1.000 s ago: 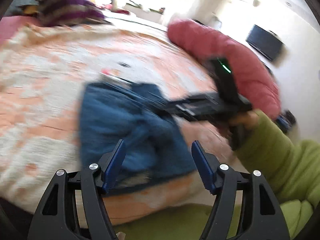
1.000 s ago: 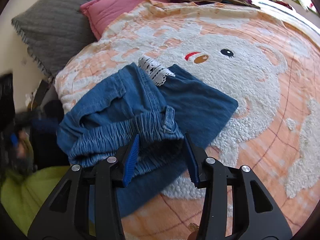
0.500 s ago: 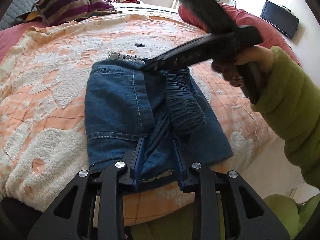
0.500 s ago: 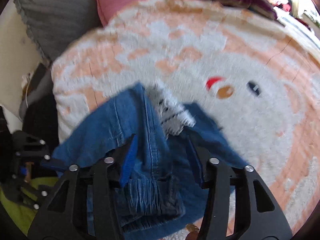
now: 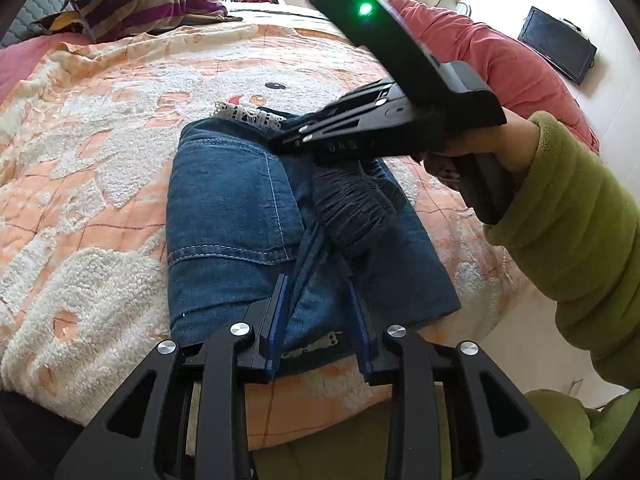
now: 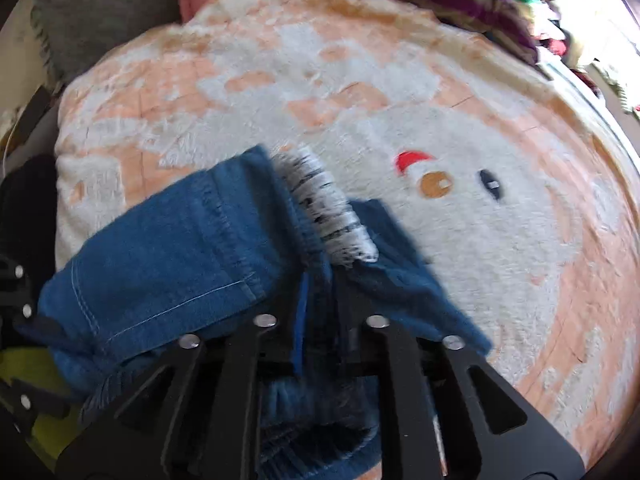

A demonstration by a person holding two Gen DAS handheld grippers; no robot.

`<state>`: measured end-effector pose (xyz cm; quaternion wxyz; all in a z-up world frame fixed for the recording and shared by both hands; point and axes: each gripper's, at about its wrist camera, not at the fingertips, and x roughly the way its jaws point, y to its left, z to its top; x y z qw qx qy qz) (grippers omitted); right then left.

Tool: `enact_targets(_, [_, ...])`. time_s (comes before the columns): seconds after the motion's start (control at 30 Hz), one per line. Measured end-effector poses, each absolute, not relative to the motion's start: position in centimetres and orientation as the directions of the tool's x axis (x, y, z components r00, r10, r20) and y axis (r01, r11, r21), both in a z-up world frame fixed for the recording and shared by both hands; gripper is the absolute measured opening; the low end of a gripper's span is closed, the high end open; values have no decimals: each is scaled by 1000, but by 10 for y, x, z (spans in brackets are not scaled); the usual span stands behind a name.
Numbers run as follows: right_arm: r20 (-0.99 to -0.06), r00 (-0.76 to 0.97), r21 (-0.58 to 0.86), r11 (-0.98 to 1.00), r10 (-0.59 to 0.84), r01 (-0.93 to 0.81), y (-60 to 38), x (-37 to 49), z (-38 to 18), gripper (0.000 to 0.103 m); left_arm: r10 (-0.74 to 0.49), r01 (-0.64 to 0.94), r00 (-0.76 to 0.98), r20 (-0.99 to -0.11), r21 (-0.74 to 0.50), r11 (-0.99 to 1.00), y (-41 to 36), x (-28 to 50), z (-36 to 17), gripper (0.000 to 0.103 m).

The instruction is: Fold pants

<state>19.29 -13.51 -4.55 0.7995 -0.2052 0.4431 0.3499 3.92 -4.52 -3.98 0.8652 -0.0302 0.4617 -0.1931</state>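
The folded blue pants (image 5: 256, 216) lay on the orange-and-white blanket (image 5: 100, 120), near its edge closest to the person, their lace-trimmed hem (image 5: 248, 114) just short of the blanket's embroidered eye. The left gripper (image 5: 320, 320) pinched the denim at the pants' near edge. The right gripper (image 6: 320, 320), whose jaws had just eased slightly apart, clamped a fold at the pants' lace end. Beyond the blanket lay a striped pillow (image 5: 148, 4).
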Motion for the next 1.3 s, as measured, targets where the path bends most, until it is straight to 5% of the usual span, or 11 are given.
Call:
enact_targets(0.4, [-722,476,51,724,503,-688,-197,154,9,63,-371,317,500,-782,-234,919,-48,32,-36,36])
enact_targets(0.67, [-661,497,8,669,561,-744,-228,95,28,68,-426,311,543,-723,-298,903,-25,13,-9,43])
enact_targets(0.9, [-655,373,-25,474,657,-880,-202,30,21,67,-337,152,605,-721,-312,938,25,38,8,41])
enact_targets(1.03, [-699,305,-87,346,646,-934,-163,11,8,53,-316,166,568,-760,-270,948,13,64,2,41])
enact_targets(1.1, [-725,297,-128,302,622,-945,-147,10,0,36,-323,177,546,-773,-270,946,8,74,-3,41])
enact_targets(1.3, [-751,372,-271,259,546,-927,-112,20,-21,29,-272,147,491,-828,-229,962,5,103,-28,41])
